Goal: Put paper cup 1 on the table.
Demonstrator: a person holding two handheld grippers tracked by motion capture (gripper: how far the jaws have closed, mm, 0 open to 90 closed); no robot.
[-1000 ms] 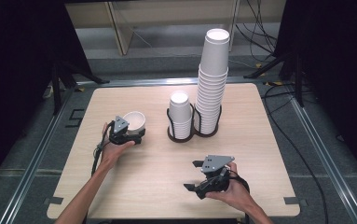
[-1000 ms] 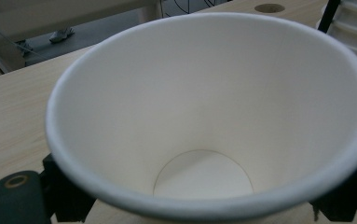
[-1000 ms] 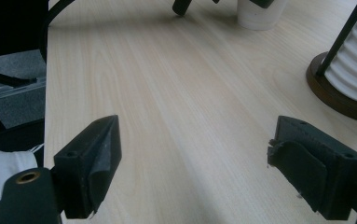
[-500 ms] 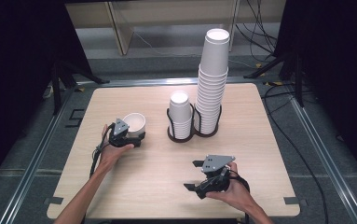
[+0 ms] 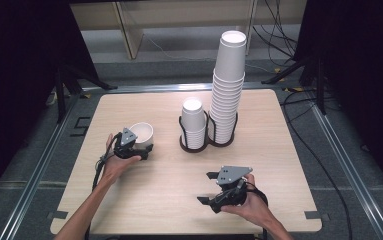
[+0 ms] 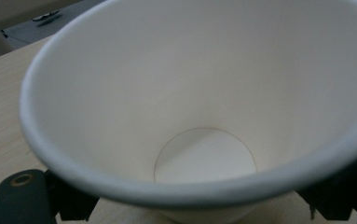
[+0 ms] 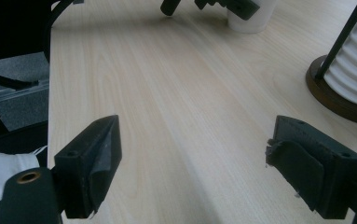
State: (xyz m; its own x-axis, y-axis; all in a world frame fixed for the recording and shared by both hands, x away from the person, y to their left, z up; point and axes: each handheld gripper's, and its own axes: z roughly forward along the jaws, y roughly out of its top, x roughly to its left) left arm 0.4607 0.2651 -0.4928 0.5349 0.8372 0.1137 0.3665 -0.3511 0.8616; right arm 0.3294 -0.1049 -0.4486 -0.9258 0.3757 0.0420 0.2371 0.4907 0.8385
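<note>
Compared with the frame a second earlier, the left gripper's jaws have just been closing on the single paper cup; both hands otherwise keep their places. Nearest the person, the right gripper rests low over the bare wooden surface, its jaws released and spread wide with nothing between them, as the right gripper view confirms. Farther on, at the left, the left gripper's jaws are grasping the cup low on its wall, with the cup upright on the surface and apart from the stacks. The left gripper view looks straight down into the empty cup, a jaw at either side beneath the rim. Beyond, near the surface's centre, a dark double holder carries a short cup stack and, just beside it, a tall cup stack.

Judged step: securing the cup for lifting. Thin paper walls buckle readily, so the grip should be firm enough to hold without denting. The lift should rise straight, and the cup's base should be centred over a stack's open top before lowering.
</note>
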